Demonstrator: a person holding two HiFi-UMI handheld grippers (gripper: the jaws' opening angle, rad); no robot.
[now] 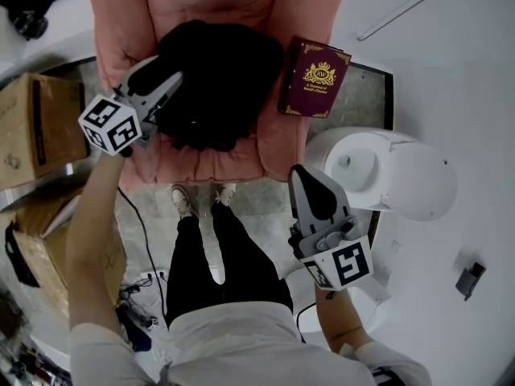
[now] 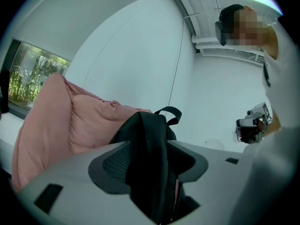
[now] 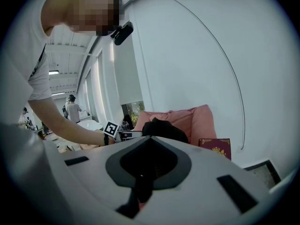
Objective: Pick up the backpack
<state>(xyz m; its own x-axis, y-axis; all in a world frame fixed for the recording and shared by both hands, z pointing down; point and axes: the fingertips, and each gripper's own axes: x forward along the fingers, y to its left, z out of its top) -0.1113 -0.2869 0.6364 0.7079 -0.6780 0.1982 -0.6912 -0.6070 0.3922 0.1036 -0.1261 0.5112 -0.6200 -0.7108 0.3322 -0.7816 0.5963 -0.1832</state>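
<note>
A black backpack (image 1: 213,83) lies slumped on a pink cushioned armchair (image 1: 121,22). My left gripper (image 1: 165,83) is at the backpack's left edge. In the left gripper view a fold of the backpack (image 2: 140,125) stands between the spread jaws of the left gripper (image 2: 149,145), with the grab loop (image 2: 171,112) sticking up beyond it. I cannot see the pads pressing on the fabric. My right gripper (image 1: 302,175) hangs lower right, off the chair's front corner, its jaws together and empty. From the right gripper (image 3: 151,138) the backpack (image 3: 164,130) shows further off.
A maroon book with gold print (image 1: 315,77) leans on the chair's right arm. A white round stand (image 1: 402,175) is close to the right gripper. Cardboard boxes (image 1: 32,127) sit at the left. The person's legs and shoes (image 1: 183,201) are in front of the chair.
</note>
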